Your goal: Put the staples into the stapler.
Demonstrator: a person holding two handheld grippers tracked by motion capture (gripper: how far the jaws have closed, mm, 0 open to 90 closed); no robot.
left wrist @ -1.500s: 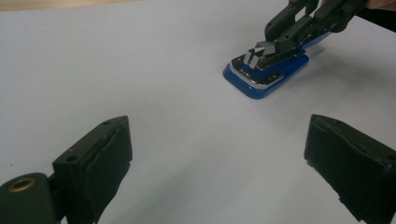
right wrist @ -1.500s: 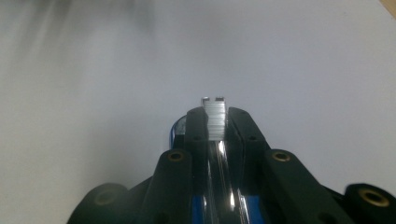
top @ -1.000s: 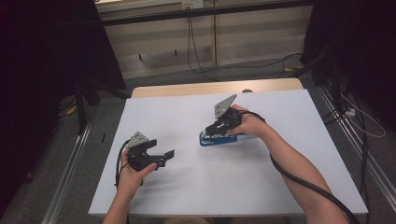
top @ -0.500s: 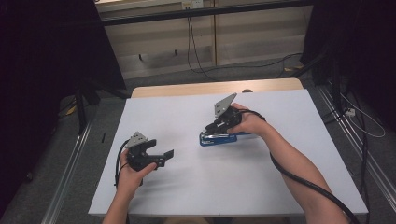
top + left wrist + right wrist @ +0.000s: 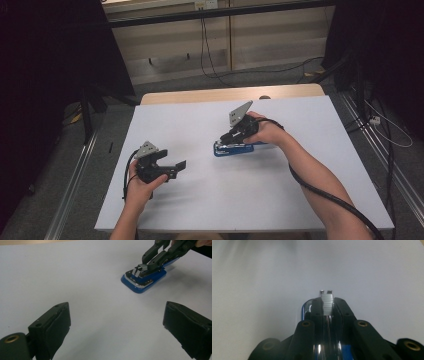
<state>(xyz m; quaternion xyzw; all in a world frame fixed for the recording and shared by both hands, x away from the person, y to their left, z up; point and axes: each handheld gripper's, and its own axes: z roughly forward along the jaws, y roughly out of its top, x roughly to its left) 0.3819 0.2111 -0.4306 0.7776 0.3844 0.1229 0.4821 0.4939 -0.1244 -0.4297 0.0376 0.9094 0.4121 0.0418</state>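
A blue stapler with a chrome top lies flat near the middle of the white table. My right gripper comes down on it from the right, jaws shut on the stapler's narrow metal staple rail. In the right gripper view the pads squeeze that silvery rail from both sides, with the blue base below. My left gripper rests low at the left front, open and holding nothing. The left gripper view shows its wide-apart pads and, beyond them, the stapler under the right gripper.
A wooden table edge borders the white sheet at the back. A black cable trails from the right gripper along the forearm. Metal rails run along both sides of the table, and cables lie on the floor behind.
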